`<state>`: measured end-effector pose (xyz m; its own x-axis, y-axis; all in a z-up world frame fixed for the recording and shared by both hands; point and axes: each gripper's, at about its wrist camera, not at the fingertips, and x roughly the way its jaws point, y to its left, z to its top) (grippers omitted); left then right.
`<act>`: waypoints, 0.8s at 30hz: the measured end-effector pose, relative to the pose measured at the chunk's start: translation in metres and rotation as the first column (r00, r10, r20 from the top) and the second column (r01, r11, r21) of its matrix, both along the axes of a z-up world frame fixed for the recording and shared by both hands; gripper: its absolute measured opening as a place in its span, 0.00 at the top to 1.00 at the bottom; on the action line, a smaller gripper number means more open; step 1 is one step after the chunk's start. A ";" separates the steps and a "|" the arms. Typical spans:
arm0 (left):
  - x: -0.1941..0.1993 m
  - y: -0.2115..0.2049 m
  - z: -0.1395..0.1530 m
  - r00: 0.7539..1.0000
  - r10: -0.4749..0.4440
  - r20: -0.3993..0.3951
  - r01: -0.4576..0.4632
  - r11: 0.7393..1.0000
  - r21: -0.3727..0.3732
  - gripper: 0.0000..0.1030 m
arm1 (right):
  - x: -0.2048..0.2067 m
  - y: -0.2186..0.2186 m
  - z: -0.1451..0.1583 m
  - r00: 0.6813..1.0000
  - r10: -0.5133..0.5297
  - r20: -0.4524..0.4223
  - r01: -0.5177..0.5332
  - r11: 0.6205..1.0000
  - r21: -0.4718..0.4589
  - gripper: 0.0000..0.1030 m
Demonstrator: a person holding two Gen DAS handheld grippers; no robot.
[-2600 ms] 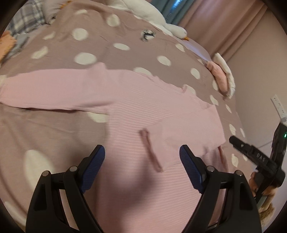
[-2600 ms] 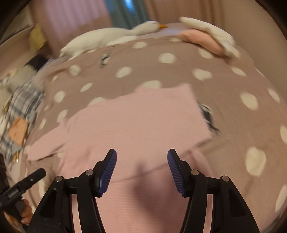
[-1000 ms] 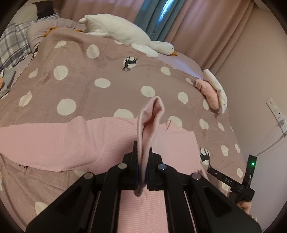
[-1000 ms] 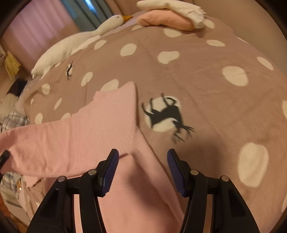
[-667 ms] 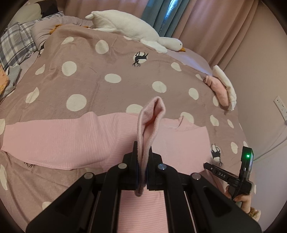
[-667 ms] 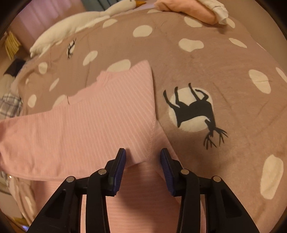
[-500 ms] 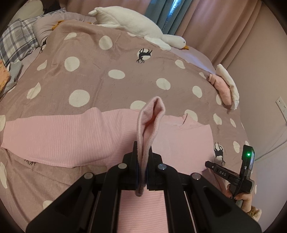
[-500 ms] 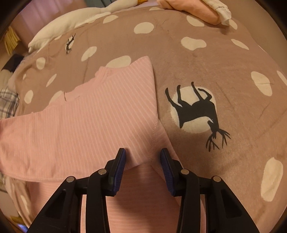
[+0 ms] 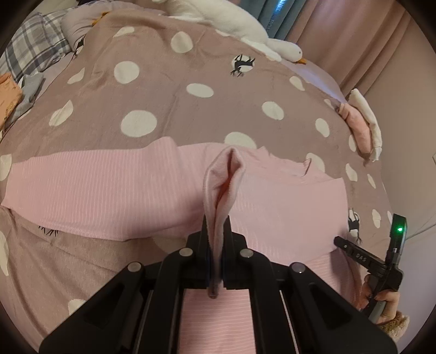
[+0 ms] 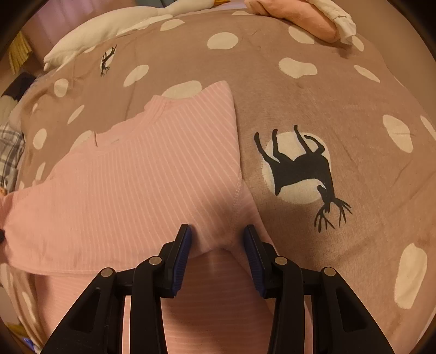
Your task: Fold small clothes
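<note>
A pink striped long-sleeve top (image 9: 109,190) lies spread on the dotted bedspread (image 9: 152,89). My left gripper (image 9: 216,239) is shut on the top's sleeve cuff (image 9: 223,174), which stands up as a folded loop above the body of the top. In the right wrist view the top (image 10: 136,177) has one sleeve folded across it. My right gripper (image 10: 218,237) points down at the corner of that fold by the shoulder seam. Its jaws stand part open, one on each side of the cloth, with the pads (image 10: 185,239) not pressing on it.
A white goose plush (image 9: 231,21) lies at the far edge of the bed. A pile of folded pink and white clothes (image 9: 359,122) sits at the far right. Plaid and grey cloth (image 9: 32,46) lies at the left. A hand (image 9: 389,307) holds the right gripper low right.
The left gripper has sunk toward the bed with the cuff still in it. The right gripper's jaws have narrowed and it has slid onto the folded corner of the top.
</note>
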<state>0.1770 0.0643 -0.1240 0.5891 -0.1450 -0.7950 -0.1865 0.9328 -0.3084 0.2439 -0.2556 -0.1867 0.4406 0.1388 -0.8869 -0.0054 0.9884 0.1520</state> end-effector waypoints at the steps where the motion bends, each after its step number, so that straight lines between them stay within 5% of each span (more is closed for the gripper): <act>1: 0.000 0.001 -0.003 1.000 0.004 -0.006 -0.004 1.000 0.001 0.95 | 0.000 0.000 0.000 1.000 0.001 0.000 -0.001 1.000 -0.002 0.59; 24: 0.002 0.013 -0.065 0.987 0.054 -0.149 -0.054 0.999 0.006 0.90 | 0.000 0.003 -0.002 1.000 0.003 0.006 -0.003 1.000 -0.022 0.59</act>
